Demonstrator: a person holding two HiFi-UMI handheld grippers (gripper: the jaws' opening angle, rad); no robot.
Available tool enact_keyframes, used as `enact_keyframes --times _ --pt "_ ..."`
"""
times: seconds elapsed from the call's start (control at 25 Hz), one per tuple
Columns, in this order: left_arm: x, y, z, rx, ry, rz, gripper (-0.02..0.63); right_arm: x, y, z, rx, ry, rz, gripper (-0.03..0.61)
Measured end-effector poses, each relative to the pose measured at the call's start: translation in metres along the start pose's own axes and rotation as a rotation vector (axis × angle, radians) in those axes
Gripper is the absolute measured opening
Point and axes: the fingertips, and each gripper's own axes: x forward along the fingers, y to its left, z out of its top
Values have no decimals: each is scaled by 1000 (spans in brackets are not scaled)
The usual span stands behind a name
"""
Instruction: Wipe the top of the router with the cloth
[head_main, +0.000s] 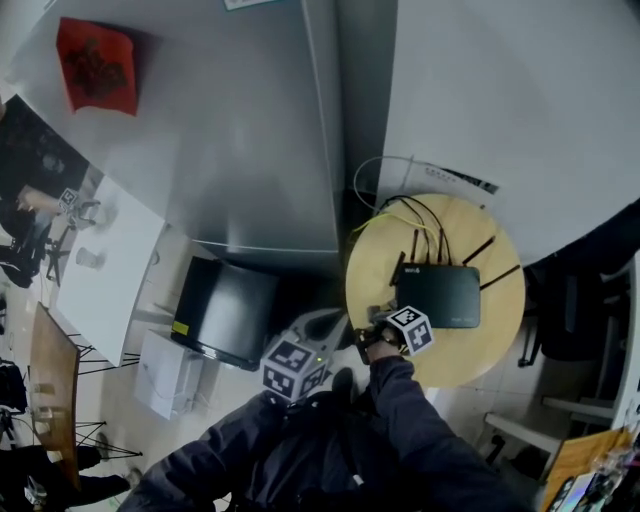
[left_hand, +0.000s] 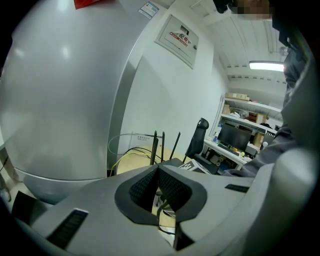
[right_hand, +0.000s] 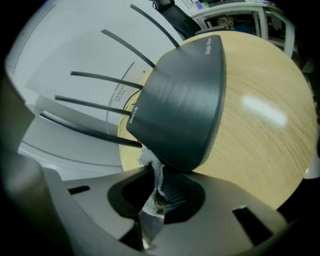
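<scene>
A black router (head_main: 438, 295) with several antennas lies on a small round wooden table (head_main: 500, 340). My right gripper (head_main: 390, 322) is at the router's near left corner, shut on a whitish cloth (right_hand: 151, 200). In the right gripper view the cloth's upper end touches the edge of the router (right_hand: 180, 110), just ahead of the right gripper (right_hand: 157, 176). My left gripper (head_main: 325, 325) hangs left of the table, off its edge. In its own view the left gripper (left_hand: 157, 174) is shut with nothing in it, and the router's antennas (left_hand: 162, 146) stand beyond.
A large grey cabinet (head_main: 250, 130) stands behind and left of the table, with a red sheet (head_main: 97, 65) on it. Yellow and white cables (head_main: 385, 205) run off the table's far side. A black box (head_main: 225, 310) and a white box (head_main: 165, 375) sit on the floor at left. An office chair (left_hand: 199, 135) stands beyond.
</scene>
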Motion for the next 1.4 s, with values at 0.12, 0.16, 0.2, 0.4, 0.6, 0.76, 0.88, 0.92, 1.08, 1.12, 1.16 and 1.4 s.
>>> enact_keyframes --times 0.12,0.16,0.2,0.4,0.6,0.76,0.88,0.92,1.08,1.12,1.16,1.4 --pt "3 -5 2 4 -6 -17 2 -10 -11 -3 -30 4 11 71" --pt "4 -7 2 5 -6 -22 2 -14 -13 -3 -34 5 14 71" --pt "5 -9 2 7 -7 -27 2 -17 -16 -5 -36 7 16 71" --pt "6 -15 -1 6 2 -40 2 -25 -28 -6 -62 12 26 71" --pt "3 -15 -5 4 0 -44 2 -31 -39 -7 -134 29 16 71" --pt "0 -17 -5 2 -5 -47 2 -32 -40 -6 -286 53 25 71" --pt "-1 -21 -3 5 -10 -58 2 -39 -26 -13 -441 122 140 71" --pt "-2 -24 0 5 -13 -65 2 -45 -18 -17 -506 148 193 71" --pt "-5 -38 10 14 -43 -106 2 -97 9 -25 -883 176 327 71" --pt "-6 -42 12 14 -52 -117 2 -114 13 -24 -980 160 345 71" --pt "-6 -47 14 13 -61 -128 2 -131 15 -23 -1070 137 360 71" --pt "-14 -74 25 19 -90 -192 2 -250 39 -14 -1414 -28 431 72"
